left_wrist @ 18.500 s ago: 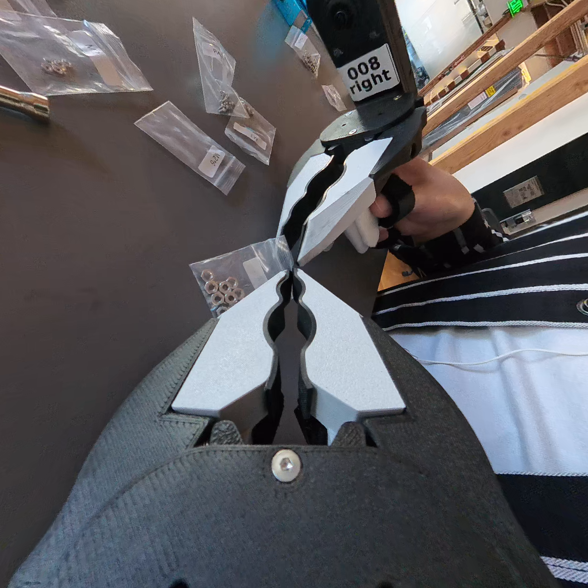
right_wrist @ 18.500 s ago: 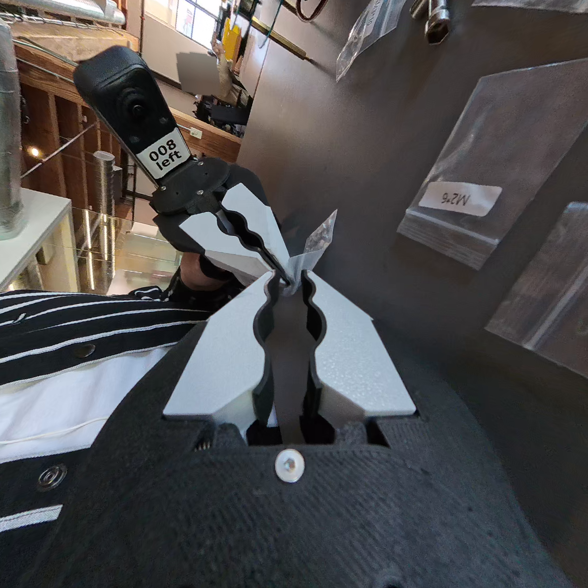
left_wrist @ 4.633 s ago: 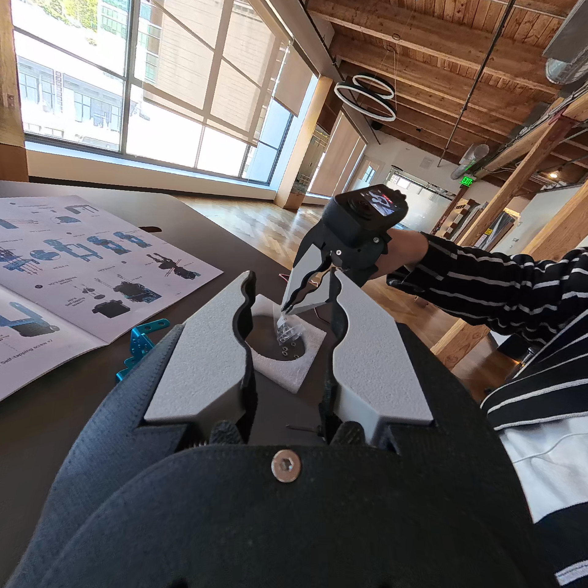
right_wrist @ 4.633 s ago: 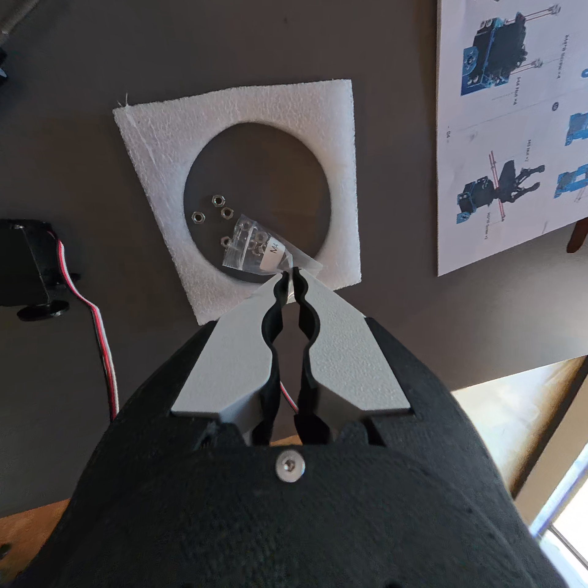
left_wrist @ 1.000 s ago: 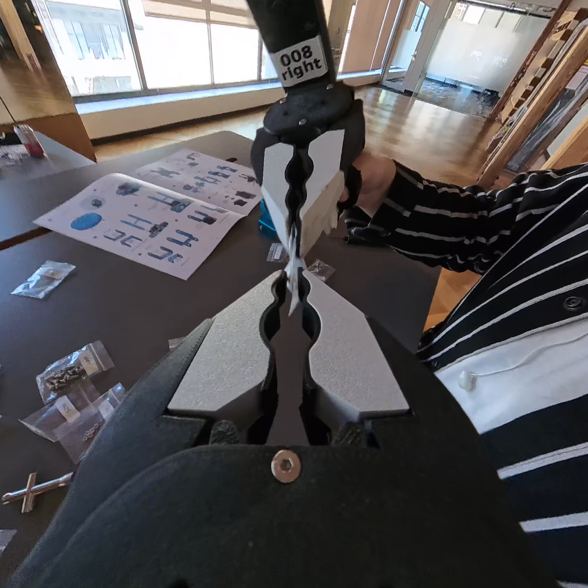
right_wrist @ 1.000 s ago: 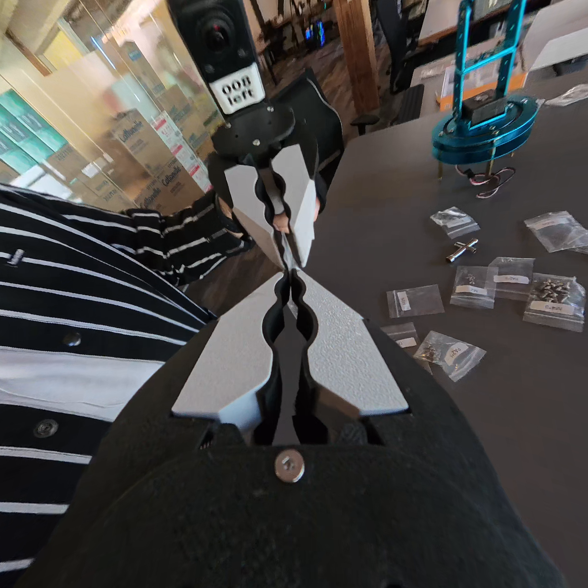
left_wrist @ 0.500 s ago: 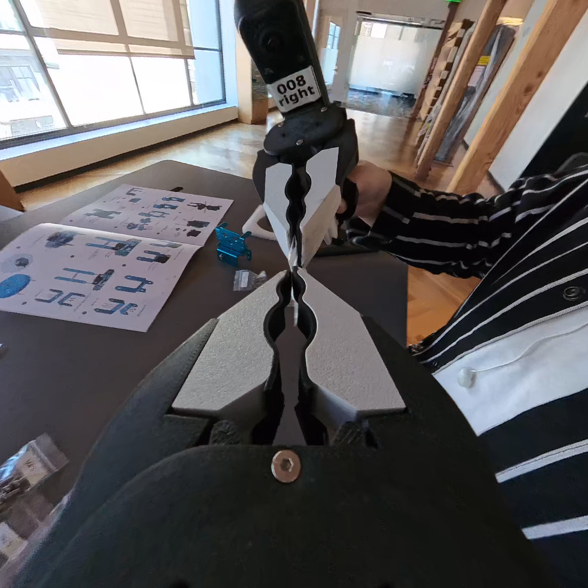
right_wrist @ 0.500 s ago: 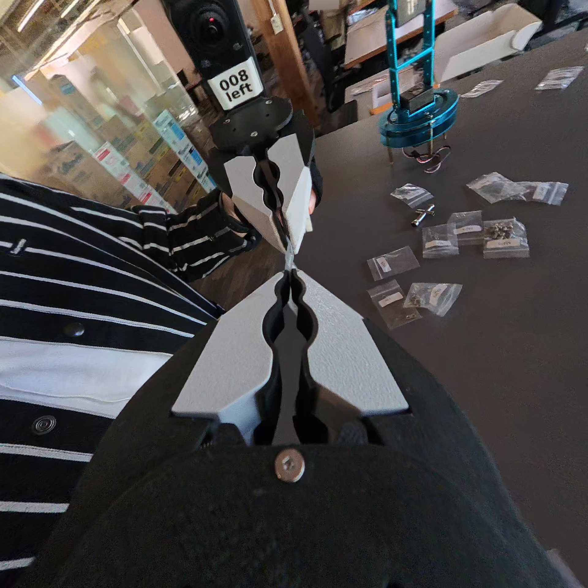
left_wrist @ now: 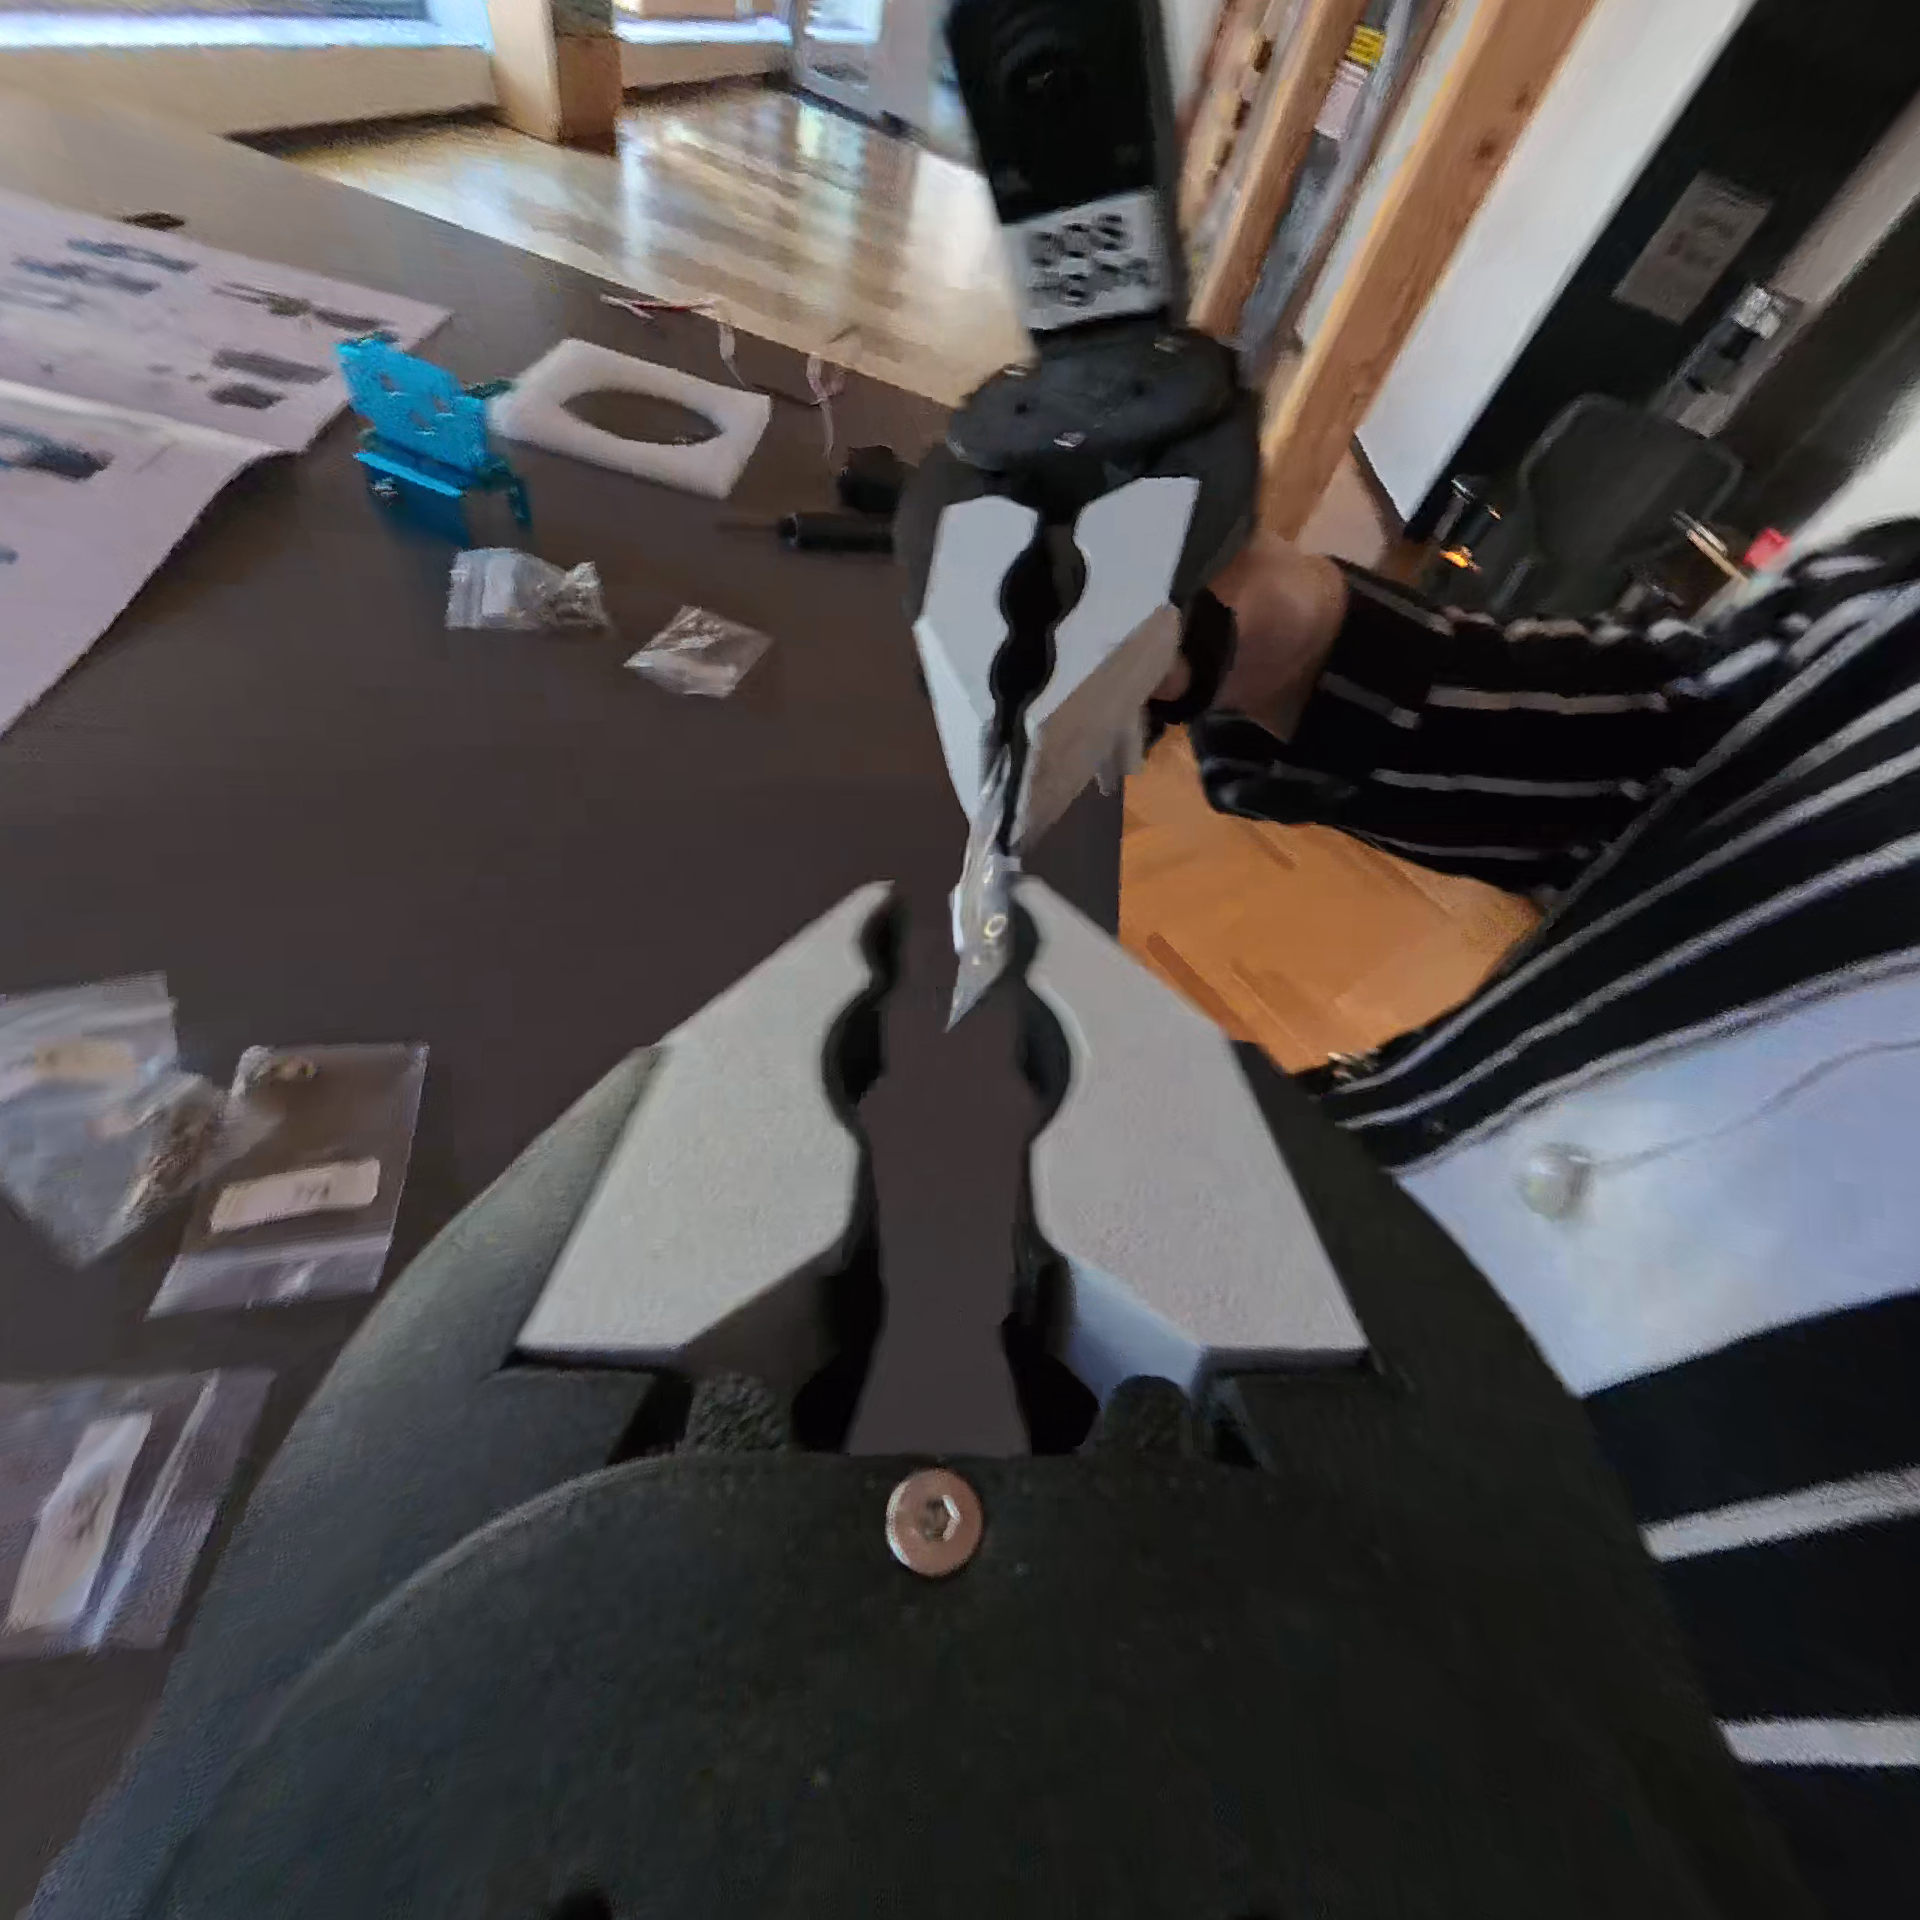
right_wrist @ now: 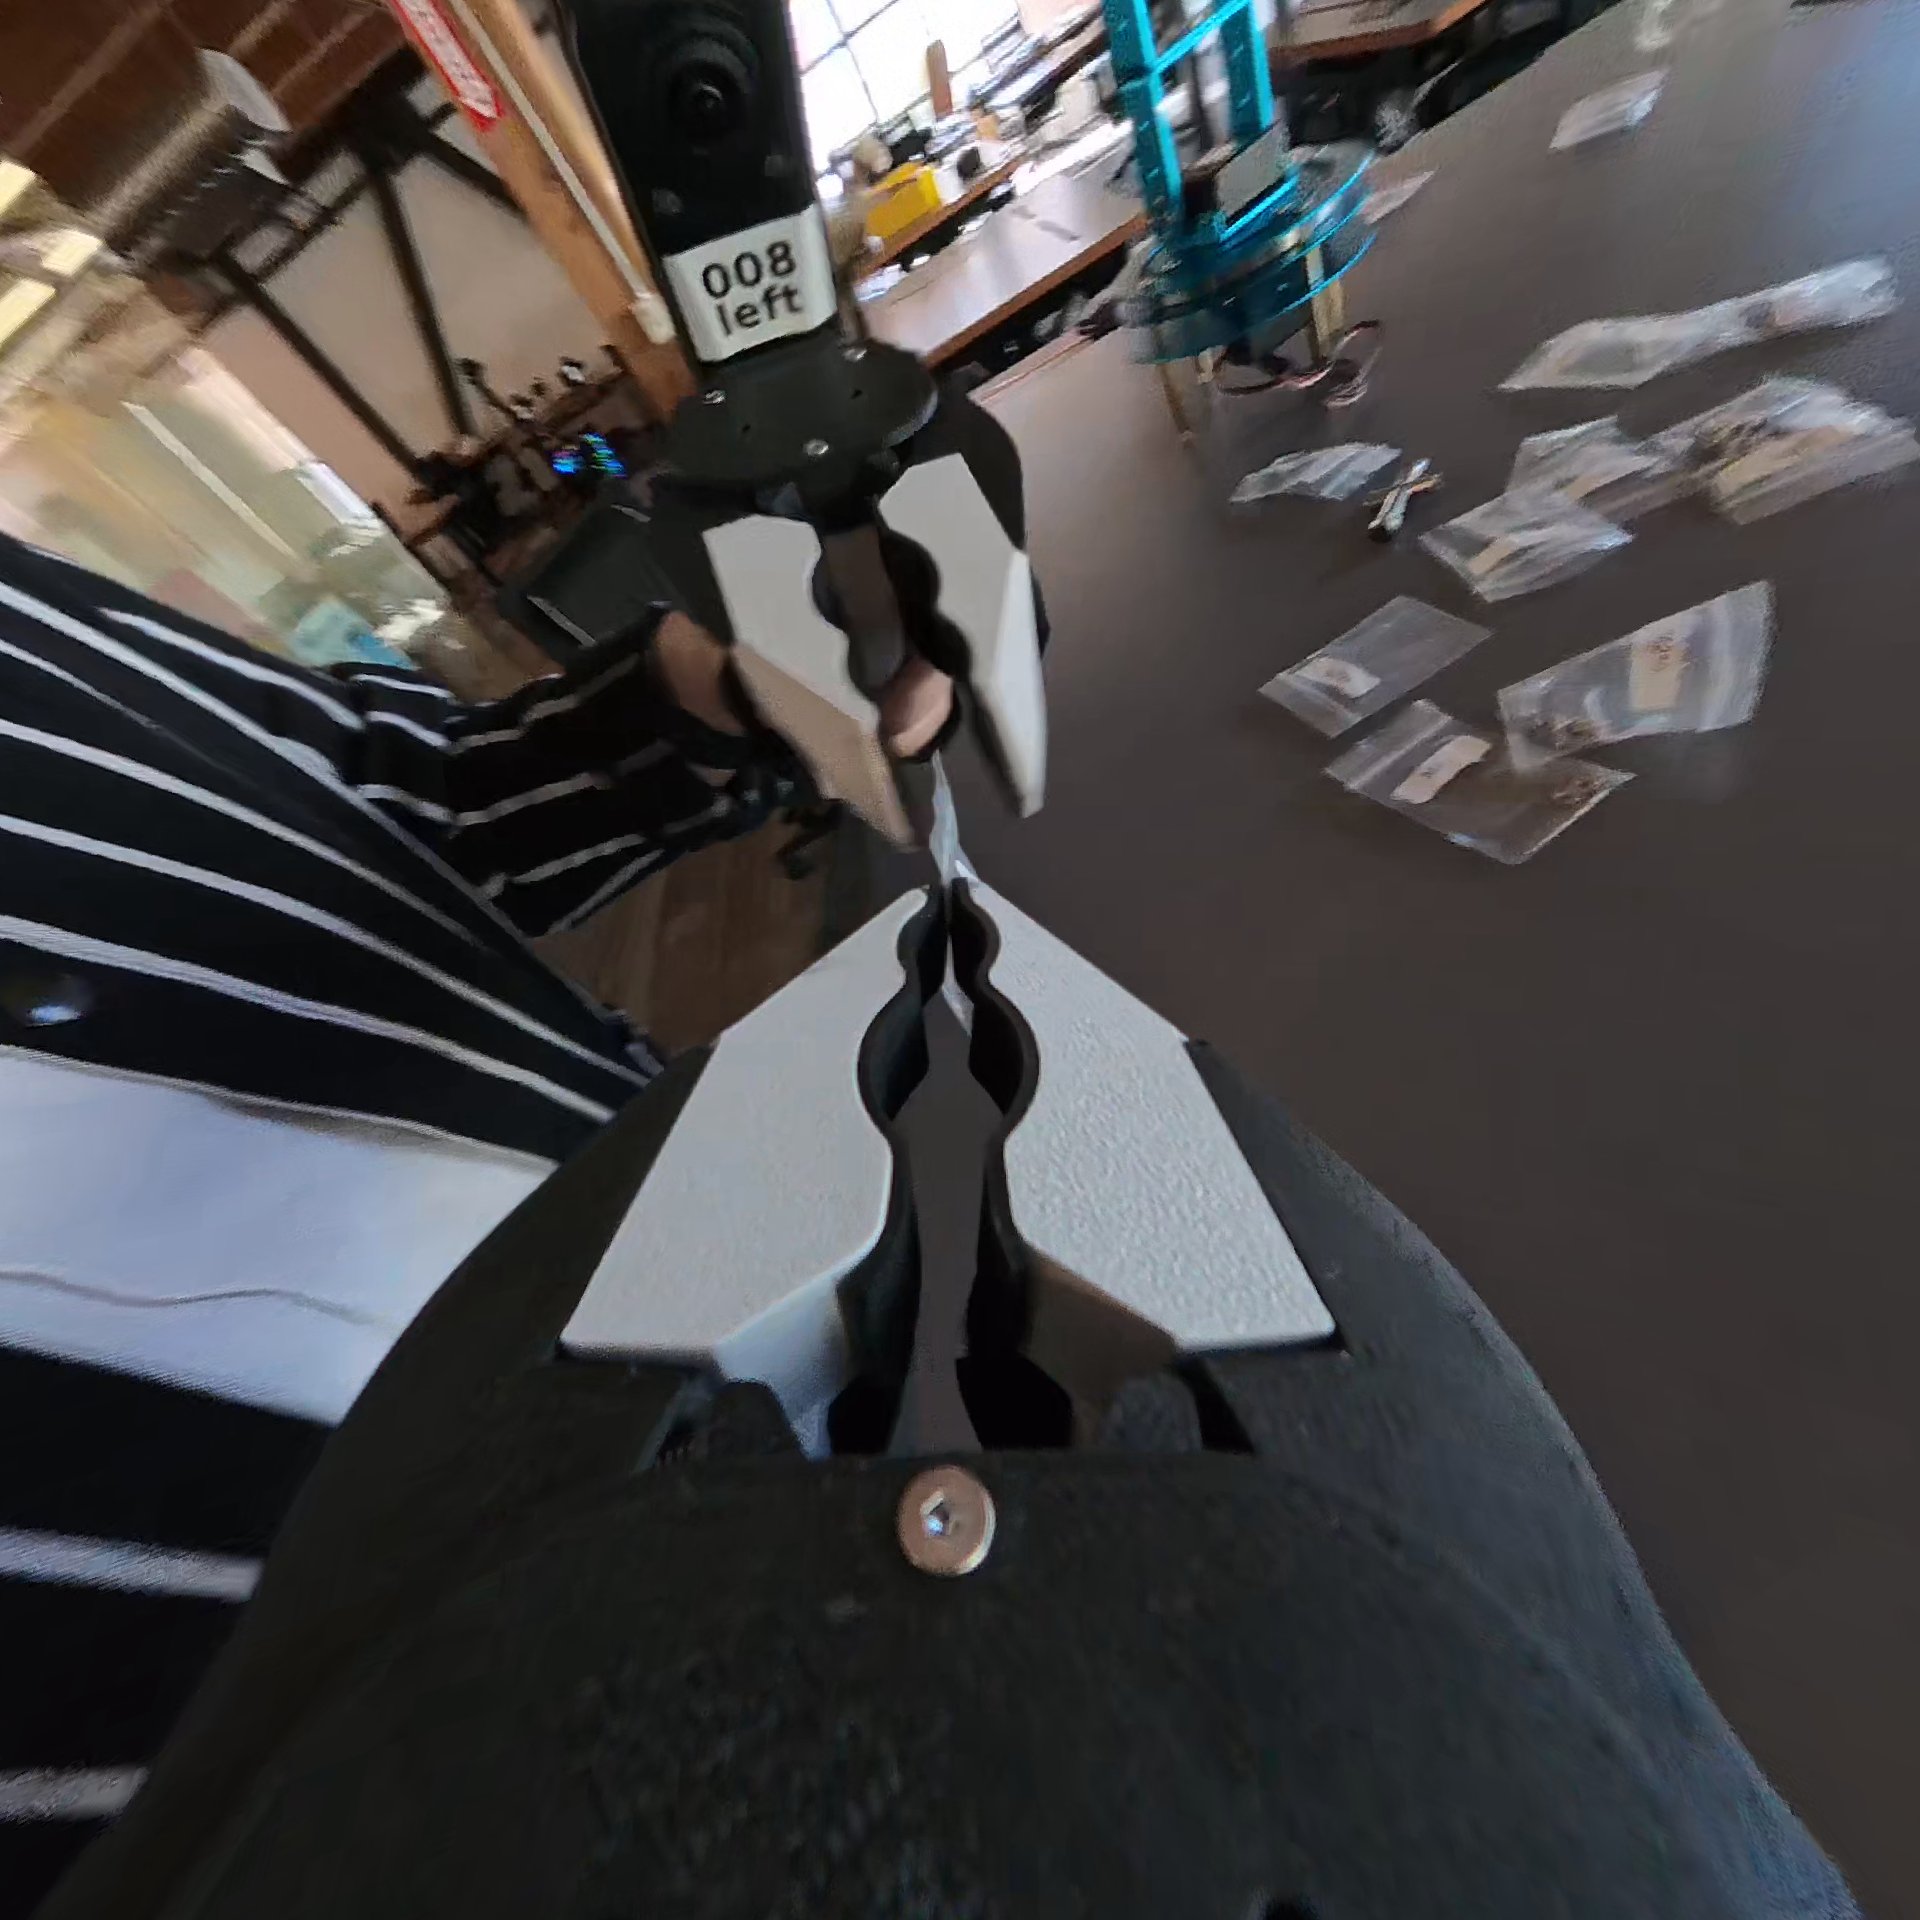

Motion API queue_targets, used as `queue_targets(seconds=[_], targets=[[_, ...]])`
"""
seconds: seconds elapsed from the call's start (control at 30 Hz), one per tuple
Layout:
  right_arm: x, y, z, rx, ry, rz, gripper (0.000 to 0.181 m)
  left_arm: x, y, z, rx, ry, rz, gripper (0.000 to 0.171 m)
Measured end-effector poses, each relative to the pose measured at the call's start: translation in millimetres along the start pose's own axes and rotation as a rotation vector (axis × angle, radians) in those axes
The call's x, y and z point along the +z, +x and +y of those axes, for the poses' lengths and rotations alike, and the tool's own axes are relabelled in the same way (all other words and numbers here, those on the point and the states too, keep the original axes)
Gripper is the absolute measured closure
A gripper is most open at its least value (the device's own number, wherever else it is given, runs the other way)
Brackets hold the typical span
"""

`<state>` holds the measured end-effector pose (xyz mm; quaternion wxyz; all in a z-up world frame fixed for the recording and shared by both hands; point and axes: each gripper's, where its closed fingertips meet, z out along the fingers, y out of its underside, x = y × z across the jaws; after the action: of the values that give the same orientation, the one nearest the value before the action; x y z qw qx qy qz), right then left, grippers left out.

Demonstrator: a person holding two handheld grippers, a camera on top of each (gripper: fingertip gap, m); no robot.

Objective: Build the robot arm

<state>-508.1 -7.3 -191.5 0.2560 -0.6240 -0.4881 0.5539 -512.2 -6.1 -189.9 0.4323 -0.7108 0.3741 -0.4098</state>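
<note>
A small clear plastic bag with a few metal nuts hangs in the air over the dark table. My right gripper is shut on the bag's top edge; it also shows in the left wrist view, pointing down. My left gripper is open, its fingers either side of the hanging bag with a gap; whether the right finger touches it I cannot tell. In the right wrist view the left gripper faces mine, its jaws apart around the bag. A person in a striped sleeve holds both.
A white foam square with a round hole, a blue bracket, an open booklet and a black screwdriver lie far on the table. Several small bags, a cross wrench and a blue turntable frame lie around. The table edge is at the right. Left and right tips are no more than a few centimetres apart. Between my left fingertips and the cross wrench there is roughly 25 cm.
My left gripper has opened and let go of the bag, which it pinched half a second ago. My right gripper still holds it. Both views have swung and are blurred.
</note>
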Motion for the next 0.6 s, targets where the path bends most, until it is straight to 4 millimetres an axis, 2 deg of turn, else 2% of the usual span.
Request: queue_targets(seconds=[0.03, 0.07, 0.17, 0.23, 0.33, 0.43, 0.47, 0.53, 0.6], targets=[[0.8, 5.8, -2.6, -0.062, 0.008, 0.073, 0.181, -6.1, -4.5, 0.8, -0.015, 0.020, -0.031, 0.130], [-1.4, 17.0, -7.0, -0.154, 0.011, 0.192, 0.181, -14.8, -7.0, 1.6, -0.020, 0.037, -0.053, 0.128], [-12.2, 48.6, -15.8, -0.470, -0.084, 0.548, 0.181, -43.7, -7.8, 9.3, -0.007, 0.079, -0.089, 0.144], [-5.8, 58.7, -11.3, -0.610, -0.175, 0.654, 0.181, -60.0, -10.3, 17.3, -0.036, 0.106, -0.126, 0.144], [24.6, 66.9, 16.5, -0.624, -0.321, 0.629, 0.181, -74.7, -4.1, 25.6, -0.113, 0.175, -0.124, 0.144], [52.6, 61.9, 32.2, -0.534, -0.322, 0.532, 0.172, -80.8, 0.5, 32.7, -0.150, 0.209, -0.147, 0.144], [56.7, 60.5, 34.2, -0.490, -0.311, 0.510, 0.163, -81.8, 1.1, 34.8, -0.156, 0.207, -0.162, 0.143], [56.6, 53.9, 33.4, -0.422, -0.271, 0.456, 0.158, -82.8, 3.4, 36.5, -0.161, 0.198, -0.195, 0.141], [42.5, 42.7, 26.7, -0.381, -0.191, 0.409, 0.155, -81.5, 8.7, 33.6, -0.157, 0.210, -0.224, 0.140]])
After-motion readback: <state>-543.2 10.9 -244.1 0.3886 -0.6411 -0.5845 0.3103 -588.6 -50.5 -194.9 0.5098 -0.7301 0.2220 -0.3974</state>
